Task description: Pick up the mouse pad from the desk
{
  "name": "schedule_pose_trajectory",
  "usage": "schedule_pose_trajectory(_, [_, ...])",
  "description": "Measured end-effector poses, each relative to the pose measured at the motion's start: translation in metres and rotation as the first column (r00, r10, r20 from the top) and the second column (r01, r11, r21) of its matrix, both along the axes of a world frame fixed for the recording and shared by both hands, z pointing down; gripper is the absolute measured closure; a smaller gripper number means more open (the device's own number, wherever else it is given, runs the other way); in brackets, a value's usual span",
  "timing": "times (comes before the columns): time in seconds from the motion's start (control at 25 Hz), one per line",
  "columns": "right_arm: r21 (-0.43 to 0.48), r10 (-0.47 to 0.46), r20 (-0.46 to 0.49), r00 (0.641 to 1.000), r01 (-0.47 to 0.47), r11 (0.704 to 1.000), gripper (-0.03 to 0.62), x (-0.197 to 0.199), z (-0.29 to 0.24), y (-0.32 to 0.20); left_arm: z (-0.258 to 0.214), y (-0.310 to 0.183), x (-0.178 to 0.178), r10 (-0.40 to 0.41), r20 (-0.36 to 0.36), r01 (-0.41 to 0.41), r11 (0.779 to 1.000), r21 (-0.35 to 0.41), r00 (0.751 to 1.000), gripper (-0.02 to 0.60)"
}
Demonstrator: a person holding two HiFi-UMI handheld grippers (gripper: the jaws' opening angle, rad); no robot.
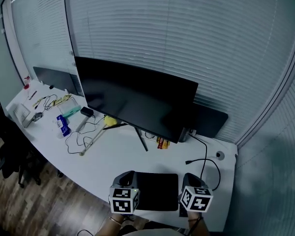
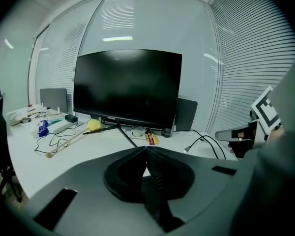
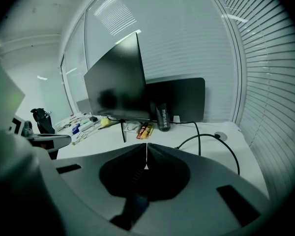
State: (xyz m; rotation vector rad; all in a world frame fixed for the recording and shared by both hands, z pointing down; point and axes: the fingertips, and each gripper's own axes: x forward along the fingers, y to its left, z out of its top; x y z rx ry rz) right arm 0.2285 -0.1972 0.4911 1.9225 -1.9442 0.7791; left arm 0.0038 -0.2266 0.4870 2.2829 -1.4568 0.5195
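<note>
The left gripper [image 1: 128, 175] and right gripper [image 1: 191, 177], jaws closed on nothing, flank the black mouse pad [image 1: 157, 191] at bottom centre, probably preparing to lift it.

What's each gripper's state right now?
Left gripper: closed, holding nothing.
Right gripper: closed, holding nothing.

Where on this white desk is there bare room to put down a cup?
The widest bare stretch of the white desk lies between the black rectangular mouse pad and the black flat monitor. Crowded: the far left end, with tangled black wires and a blue packet; a looped black cable crosses the right corner.
</note>
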Motion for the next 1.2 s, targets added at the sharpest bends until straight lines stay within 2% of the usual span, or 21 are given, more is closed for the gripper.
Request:
schedule_pose_trajectory(0.28, [-0.048,0.006,0.027,1.0,-0.005,0.999,0.56,-0.004,0.018,-0.007,0.021,-0.005,-0.01,-0.008,0.021,0.009,0.999,-0.053,1.0,0.563])
schedule_pose_trajectory(0.6, [-0.08,0.024,0.007,1.0,-0.023,0.997,0.56,-0.007,0.027,-0.005,0.032,-0.012,-0.011,0.02,-0.001,-0.02,0.997,-0.071,1.0,0.563])
schedule_pose_trajectory(0.76, [-0.105,0.027,0.007,1.0,-0.026,0.994,0.56,-0.01,0.039,-0.001,0.042,-0.005,-0.009,0.028,-0.01,-0.029,0.996,-0.087,1.0,0.563])
schedule_pose_trajectory(0.88, [-0.123,0.026,0.008,1.0,-0.024,0.992,0.56,-0.012,0.047,0.002,0.054,0.002,-0.013,0.028,0.01,-0.027,0.993,-0.118,1.0,0.563])
schedule_pose_trajectory(1.2, [-0.182,0.005,0.023,1.0,0.0,0.983,0.56,-0.02,0.071,0.014,0.076,0.017,-0.019,0.003,0.015,0.0,0.985,-0.174,1.0,0.563])
